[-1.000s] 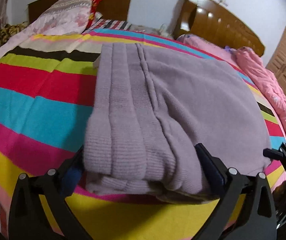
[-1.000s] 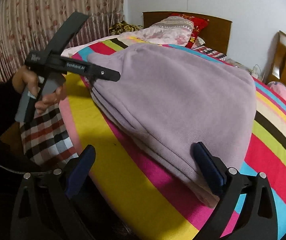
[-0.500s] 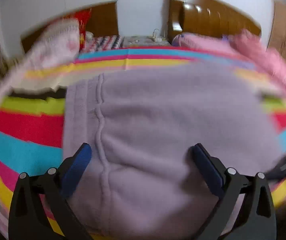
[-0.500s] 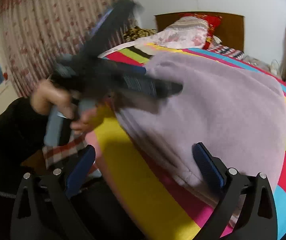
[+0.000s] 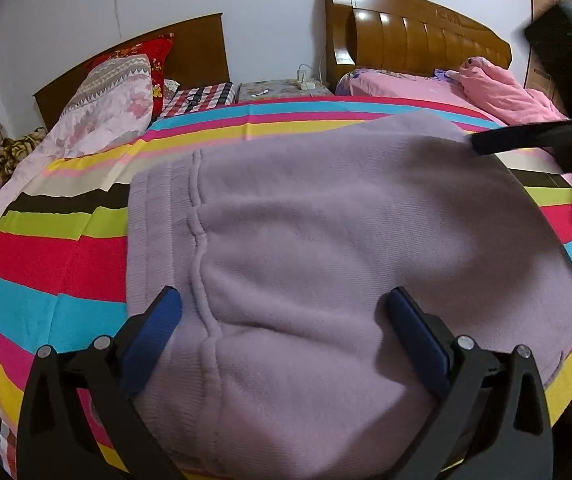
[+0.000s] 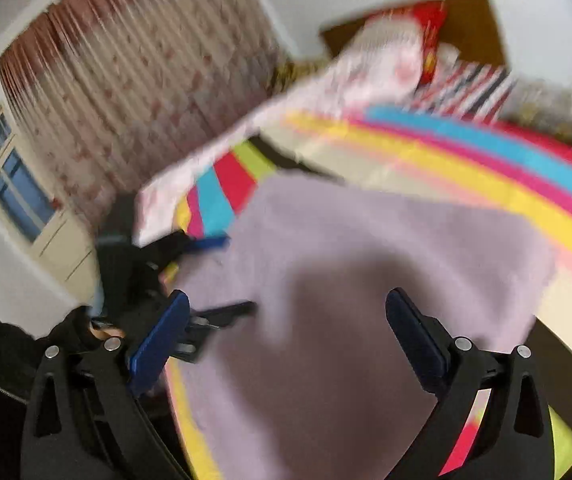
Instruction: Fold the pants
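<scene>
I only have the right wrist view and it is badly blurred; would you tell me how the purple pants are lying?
Observer: In the left wrist view the pants lie flat, folded, on the striped bedspread, with their ribbed band toward the left.
Operator: Thank you. Where does my right gripper sit over them?
Observer: The right gripper shows there as one dark finger reaching over the pants' far right corner; I cannot tell if it touches.
Operator: And the left gripper?
Observer: The left gripper is over the near edge of the pants, jaws spread wide, clamping nothing.
</scene>
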A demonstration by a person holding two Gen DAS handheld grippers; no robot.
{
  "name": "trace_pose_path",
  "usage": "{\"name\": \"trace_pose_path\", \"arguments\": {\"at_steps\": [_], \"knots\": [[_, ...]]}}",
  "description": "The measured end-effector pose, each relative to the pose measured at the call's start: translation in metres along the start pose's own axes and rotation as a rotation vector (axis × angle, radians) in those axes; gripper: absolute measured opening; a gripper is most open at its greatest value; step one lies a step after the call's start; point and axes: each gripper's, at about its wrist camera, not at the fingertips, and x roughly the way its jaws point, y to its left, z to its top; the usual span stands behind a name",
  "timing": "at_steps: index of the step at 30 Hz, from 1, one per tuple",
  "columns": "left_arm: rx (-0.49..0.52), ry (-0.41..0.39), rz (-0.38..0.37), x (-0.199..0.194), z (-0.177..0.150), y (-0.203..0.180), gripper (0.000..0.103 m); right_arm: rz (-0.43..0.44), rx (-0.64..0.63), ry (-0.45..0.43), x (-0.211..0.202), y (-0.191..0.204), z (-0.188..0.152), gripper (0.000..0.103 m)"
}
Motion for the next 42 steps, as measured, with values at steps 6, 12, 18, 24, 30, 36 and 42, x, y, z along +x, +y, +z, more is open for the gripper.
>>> {"name": "trace_pose_path", "arguments": {"at_steps": [6, 12, 18, 24, 30, 36, 42], "knots": [[-0.004, -0.004, -0.005, 0.001, 0.001, 0.001, 0.102, -0.143, 0.322, -0.291, -0.046, -0.077, 0.030, 0.085], [-0.005, -0.007, -0.003, 0.002, 0.002, 0.000, 0.102, 0.082, 0.237, -0.237, -0.046, -0.039, 0.006, 0.098], [0.000, -0.007, 0.002, 0.002, 0.002, 0.000, 0.102, -0.040, 0.278, -0.144, -0.010, -0.073, -0.022, 0.096], [-0.001, -0.010, 0.001, 0.002, 0.002, 0.000, 0.102, -0.064, 0.351, -0.284, -0.044, -0.054, -0.003, 0.098], [-0.006, -0.015, -0.002, 0.002, 0.002, 0.000, 0.102, 0.037, 0.187, -0.111, -0.021, 0.001, -0.022, 0.098], [-0.008, -0.016, -0.004, 0.001, 0.002, 0.000, 0.102, -0.037, 0.248, -0.198, -0.038, 0.013, -0.038, 0.098], [-0.009, -0.017, 0.000, 0.000, 0.002, 0.000, 0.102, 0.049, 0.240, -0.143, -0.036, 0.051, -0.076, 0.099]]}}
